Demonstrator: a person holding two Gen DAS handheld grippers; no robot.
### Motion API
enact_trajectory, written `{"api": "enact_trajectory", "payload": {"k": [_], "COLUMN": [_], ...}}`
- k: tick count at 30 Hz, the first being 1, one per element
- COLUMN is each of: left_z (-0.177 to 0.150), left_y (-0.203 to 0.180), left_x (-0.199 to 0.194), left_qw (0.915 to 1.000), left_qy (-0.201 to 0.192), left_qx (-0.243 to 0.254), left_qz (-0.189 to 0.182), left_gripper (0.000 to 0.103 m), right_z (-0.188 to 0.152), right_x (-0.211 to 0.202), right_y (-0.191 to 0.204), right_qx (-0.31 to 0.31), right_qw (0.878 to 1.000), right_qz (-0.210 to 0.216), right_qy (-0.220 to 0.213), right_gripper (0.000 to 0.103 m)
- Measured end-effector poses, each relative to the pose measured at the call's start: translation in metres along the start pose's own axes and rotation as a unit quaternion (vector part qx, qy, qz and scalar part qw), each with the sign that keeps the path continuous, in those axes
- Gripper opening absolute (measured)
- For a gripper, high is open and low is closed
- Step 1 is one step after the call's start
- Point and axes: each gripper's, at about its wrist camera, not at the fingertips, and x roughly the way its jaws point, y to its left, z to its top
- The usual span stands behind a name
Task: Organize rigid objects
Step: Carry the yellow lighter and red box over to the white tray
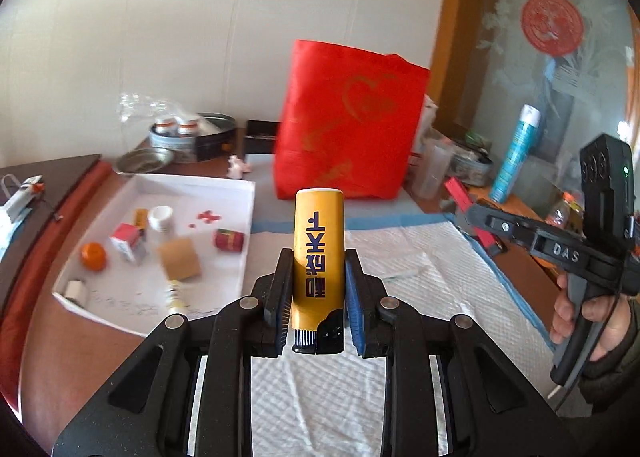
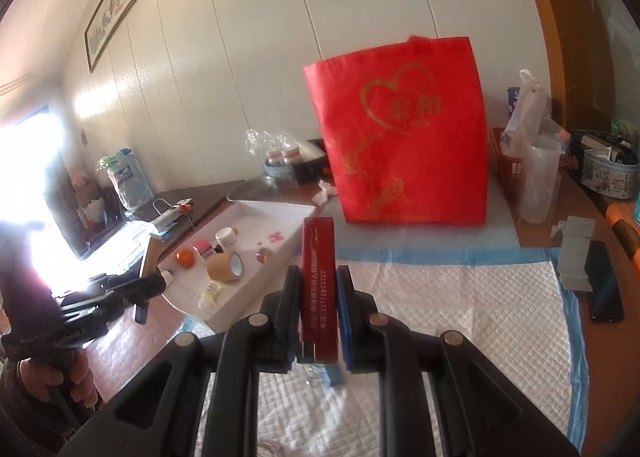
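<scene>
A: Pale panelled wall at the back, and in front of it a brown counter [image 1: 100, 341] under a quilted white pad [image 2: 460, 297] with a blue border. What stands out?

B: A red bag [image 2: 404, 129] at centre, upright on the pad, printed with a gold heart; the characters inside the heart are too soft to read. In the upper left of the right wrist view hangs a framed calligraphy piece [image 2: 112, 9], also unreadable.

A: And the left tool [image 1: 316, 293]?

B: Clamped on a yellow lighter [image 1: 318, 253], held upright between the blue pads, white cap up, with dark blue characters running down its side. It sits centre frame, above the pad.

A: The right tool [image 2: 318, 313]?

B: Closed on a red lighter [image 2: 318, 289], also upright at centre. Its side carries a line of small pale print including the digits 13771872727. In the left wrist view the same tool's body shows "DAS" in raised letters at the right edge.

A: Where do the sorted things lie?

B: In a white tray [image 1: 248, 217] at the left of the pad: an orange ball [image 1: 93, 255], a white bottle [image 1: 161, 219], a small red can [image 1: 229, 239], a roll of brown tape [image 2: 226, 267] and a small red-and-white box [image 1: 127, 241]. Their labels are blurred.

A: Anything on the right?

B: A tall teal spray can [image 1: 516, 153] stands by the glass door; its lettering is unreadable.
</scene>
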Motion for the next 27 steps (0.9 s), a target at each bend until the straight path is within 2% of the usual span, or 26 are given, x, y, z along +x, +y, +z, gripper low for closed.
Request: {"api": "enact_trajectory", "payload": {"k": [11, 20, 27], "left_z": [-0.007, -0.013, -0.018], "left_y": [0.036, 0.068, 0.088], "left_x": [-0.026, -0.040, -0.048], "left_qw": [0.9987, 0.9950, 0.9940], "left_qy": [-0.011, -0.005, -0.003], "left_qx": [-0.023, -0.045, -0.055], "left_qz": [0.044, 0.089, 0.094], "left_gripper": [0.023, 0.023, 0.023], "right_z": [-0.002, -0.003, -0.006], "right_x": [0.017, 0.032, 0.043], "right_y": [0.031, 0.056, 0.074], "right_qx": [-0.008, -0.015, -0.019], "right_qw": [0.999, 0.999, 0.998], "right_qz": [0.029, 0.043, 0.049], "right_qy": [0.013, 0.026, 0.036], "right_gripper": [0.015, 0.015, 0.015]}}
